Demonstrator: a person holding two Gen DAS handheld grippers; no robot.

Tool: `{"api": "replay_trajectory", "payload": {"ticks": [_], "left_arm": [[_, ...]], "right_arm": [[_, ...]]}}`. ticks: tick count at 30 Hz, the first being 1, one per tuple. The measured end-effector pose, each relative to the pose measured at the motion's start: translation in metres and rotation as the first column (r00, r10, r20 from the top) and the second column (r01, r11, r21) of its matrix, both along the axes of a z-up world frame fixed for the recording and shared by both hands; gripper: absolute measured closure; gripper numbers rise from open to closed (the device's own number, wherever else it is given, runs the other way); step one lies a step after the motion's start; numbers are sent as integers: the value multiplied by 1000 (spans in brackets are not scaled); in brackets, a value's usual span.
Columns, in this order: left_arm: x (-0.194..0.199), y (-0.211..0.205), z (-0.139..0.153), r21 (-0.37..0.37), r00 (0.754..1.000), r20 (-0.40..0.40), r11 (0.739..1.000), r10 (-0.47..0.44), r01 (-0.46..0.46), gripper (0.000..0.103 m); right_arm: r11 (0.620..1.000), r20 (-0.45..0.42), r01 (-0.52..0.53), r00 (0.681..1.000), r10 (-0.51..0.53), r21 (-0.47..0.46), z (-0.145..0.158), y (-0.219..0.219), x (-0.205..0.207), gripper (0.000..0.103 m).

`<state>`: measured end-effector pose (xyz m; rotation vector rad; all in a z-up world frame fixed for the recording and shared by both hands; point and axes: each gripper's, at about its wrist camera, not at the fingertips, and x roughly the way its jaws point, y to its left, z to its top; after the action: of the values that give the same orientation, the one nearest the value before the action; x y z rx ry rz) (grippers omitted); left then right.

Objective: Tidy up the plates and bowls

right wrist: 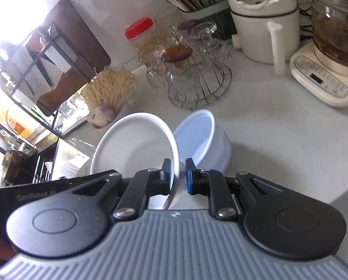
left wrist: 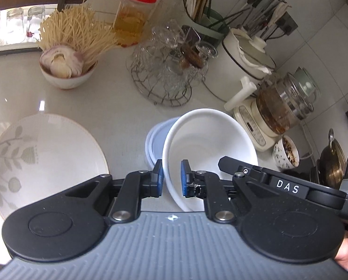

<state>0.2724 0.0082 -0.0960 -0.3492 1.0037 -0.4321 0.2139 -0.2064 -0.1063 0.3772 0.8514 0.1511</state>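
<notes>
A white bowl (left wrist: pixel 209 144) is held tilted above the counter by both grippers. My left gripper (left wrist: pixel 171 178) pinches its near rim between the blue pads. My right gripper (right wrist: pixel 178 175) pinches the opposite rim of the same bowl (right wrist: pixel 134 144). Just behind it a pale blue bowl (left wrist: pixel 156 140) stands on the counter, also in the right wrist view (right wrist: pixel 202 135). A large white plate with a grey leaf pattern (left wrist: pixel 47 161) lies on the counter at the left.
A small bowl with onion and dried noodles (left wrist: pixel 66 70), a wire rack of glasses (left wrist: pixel 167 70), a red-lidded jar (left wrist: pixel 134 16), a utensil holder (left wrist: pixel 206 23), a white pot (left wrist: pixel 241 63) and an electric kettle base (left wrist: pixel 262 126) line the back. A small cup (left wrist: pixel 286 154) stands at right.
</notes>
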Motion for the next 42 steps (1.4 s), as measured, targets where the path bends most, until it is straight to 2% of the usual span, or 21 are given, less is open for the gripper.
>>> {"api": "replay_trajectory", "payload": {"ticks": [10, 21, 23, 30, 34, 42], "left_arm": [[43, -12, -3, -1, 1000, -18, 1000, 10, -10, 87], [72, -24, -27, 16, 993, -112, 999, 32, -30, 87], [74, -23, -31, 15, 991, -129, 999, 45, -43, 78], [76, -16, -39, 28, 985, -151, 996, 87, -84, 74], [79, -14, -47, 38, 982, -161, 995, 102, -97, 68], [81, -21, -72, 62, 977, -189, 994, 101, -90, 67]], "right_arm": [[999, 9, -14, 1000, 15, -39, 4, -6, 41, 87], [998, -66, -7, 998, 3, -60, -10, -21, 70, 85], [998, -71, -5, 997, 0, -68, -9, -23, 71, 85], [997, -46, 13, 999, -16, -75, -3, -35, 71, 84], [996, -88, 3, 996, -11, -85, -14, -37, 73, 84], [1000, -177, -2, 984, -3, -31, -47, -39, 78, 84]]}}
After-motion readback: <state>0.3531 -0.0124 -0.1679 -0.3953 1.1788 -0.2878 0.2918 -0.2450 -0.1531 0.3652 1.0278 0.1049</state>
